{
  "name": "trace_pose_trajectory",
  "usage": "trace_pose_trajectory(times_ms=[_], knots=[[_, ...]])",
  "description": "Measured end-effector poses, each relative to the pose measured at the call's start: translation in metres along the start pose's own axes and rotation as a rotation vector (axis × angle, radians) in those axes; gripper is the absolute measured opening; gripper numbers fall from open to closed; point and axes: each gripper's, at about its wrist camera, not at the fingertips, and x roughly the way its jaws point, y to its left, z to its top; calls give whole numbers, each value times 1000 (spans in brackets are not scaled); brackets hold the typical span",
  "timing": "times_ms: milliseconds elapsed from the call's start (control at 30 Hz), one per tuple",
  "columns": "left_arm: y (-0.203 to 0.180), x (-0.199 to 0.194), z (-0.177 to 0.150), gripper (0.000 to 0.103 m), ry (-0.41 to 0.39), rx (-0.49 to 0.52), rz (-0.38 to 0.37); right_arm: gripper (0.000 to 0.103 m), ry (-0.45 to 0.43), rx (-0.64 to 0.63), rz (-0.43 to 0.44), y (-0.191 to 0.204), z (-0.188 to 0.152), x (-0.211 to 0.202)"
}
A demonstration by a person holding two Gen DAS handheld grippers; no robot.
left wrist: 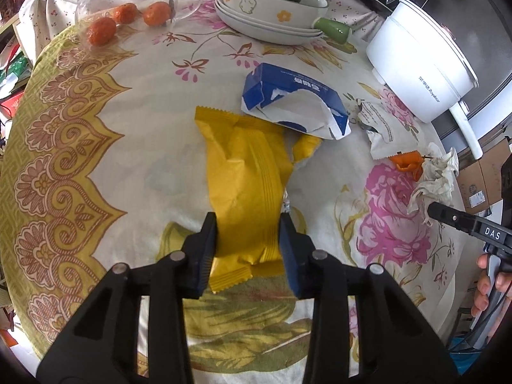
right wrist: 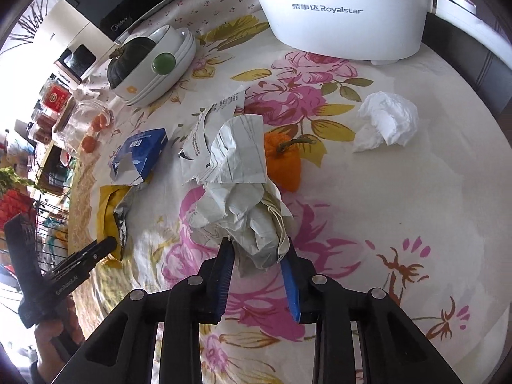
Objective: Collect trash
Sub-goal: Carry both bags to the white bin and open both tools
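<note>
I see the wrapper (left wrist: 246, 172) on the surface (left wrist: 105, 172), the torn box (left wrist: 294, 102) just behind it, crumpled paper (right wrist: 243, 204) farther right.

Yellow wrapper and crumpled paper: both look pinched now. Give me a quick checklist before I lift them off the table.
1. Left gripper closed on the yellow wrapper: ok, pads press both sides.
2. Right gripper closed on the crumpled paper: ok.
3. Wrapper free of the blue box: not ok, the box's torn flap overlaps its far end.
4. Paper free of the orange peel: cannot tell, they sit close together.
5. White tissue left to collect: ok, lying apart.
6. Trash bin in view: not ok, none visible.
</note>
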Motion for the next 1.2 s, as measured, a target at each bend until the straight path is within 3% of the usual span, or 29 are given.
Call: trace_pose_trajectory(times_ms=[533,1200], knots=[[2,-49,-47,39,-16,-32,-15,30,-13,-42,-29,-11,-60,-66],[-82,-105,-118,39,-93,157,-132,30,-94,-35,-79,-56,-147,-138]])
